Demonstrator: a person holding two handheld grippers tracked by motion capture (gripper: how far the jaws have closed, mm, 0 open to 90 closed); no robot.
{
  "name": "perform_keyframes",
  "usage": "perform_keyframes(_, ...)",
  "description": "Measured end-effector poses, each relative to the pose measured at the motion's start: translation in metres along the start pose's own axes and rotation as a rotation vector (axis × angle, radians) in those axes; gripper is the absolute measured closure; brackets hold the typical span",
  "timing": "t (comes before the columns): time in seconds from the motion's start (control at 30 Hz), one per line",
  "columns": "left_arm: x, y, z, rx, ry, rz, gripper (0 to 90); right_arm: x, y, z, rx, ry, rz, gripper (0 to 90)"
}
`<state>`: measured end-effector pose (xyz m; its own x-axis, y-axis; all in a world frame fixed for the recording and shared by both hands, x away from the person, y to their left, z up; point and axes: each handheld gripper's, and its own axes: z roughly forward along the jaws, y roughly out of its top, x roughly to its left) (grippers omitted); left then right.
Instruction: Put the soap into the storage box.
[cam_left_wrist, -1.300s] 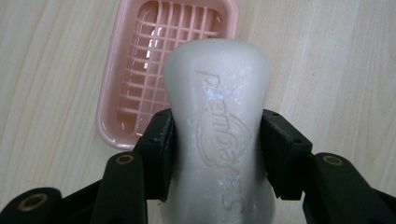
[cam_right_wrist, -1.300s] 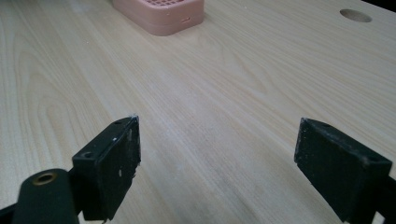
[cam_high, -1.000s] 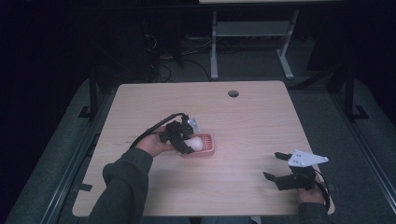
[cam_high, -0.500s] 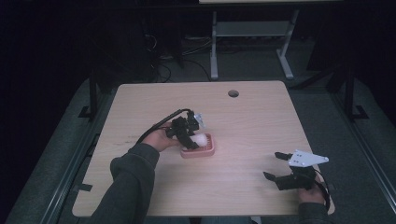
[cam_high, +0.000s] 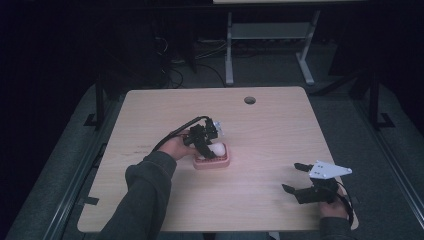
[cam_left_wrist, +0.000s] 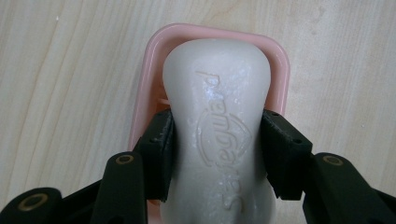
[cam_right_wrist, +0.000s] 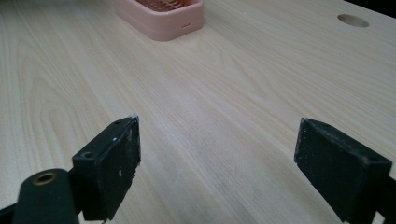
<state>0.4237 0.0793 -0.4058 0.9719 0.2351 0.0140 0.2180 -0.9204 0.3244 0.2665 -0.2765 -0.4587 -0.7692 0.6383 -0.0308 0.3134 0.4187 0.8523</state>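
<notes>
A white bar of soap (cam_left_wrist: 218, 121) with raised lettering sits between the jaws of my left gripper (cam_left_wrist: 217, 144), which is shut on its waist. It hangs directly over a pink soap dish (cam_left_wrist: 149, 74) on the wooden table. From above, the soap (cam_high: 218, 148) and left gripper (cam_high: 207, 145) are over the dish (cam_high: 215, 162) near the table's middle. My right gripper (cam_high: 296, 179) rests open near the front right edge, nothing between its pads (cam_right_wrist: 119, 161). The dish (cam_right_wrist: 163, 16) stands far ahead in its view.
A round cable hole (cam_high: 250, 100) lies at the table's back centre, also seen as the hole (cam_right_wrist: 352, 20) in the right gripper view. Bare wood (cam_high: 270, 140) separates the two grippers. Dark floor and a desk frame (cam_high: 230, 50) are behind the table.
My left gripper carried the soap slightly right and down over the pink dish. The right gripper stayed put.
</notes>
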Motion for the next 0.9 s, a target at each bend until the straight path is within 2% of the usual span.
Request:
perform_keyframes(0.57, 0.004, 0.001, 0.012, 0.041, 0.000, 0.007, 49.3, 0.000, 0.000, 0.000, 0.000, -0.001, -0.001, 13.7)
perform_keyframes(0.9, 0.005, 0.001, 0.013, 0.045, -0.001, 0.006, 49.2, 0.000, 0.000, 0.000, 0.000, 0.000, 0.000, 13.7)
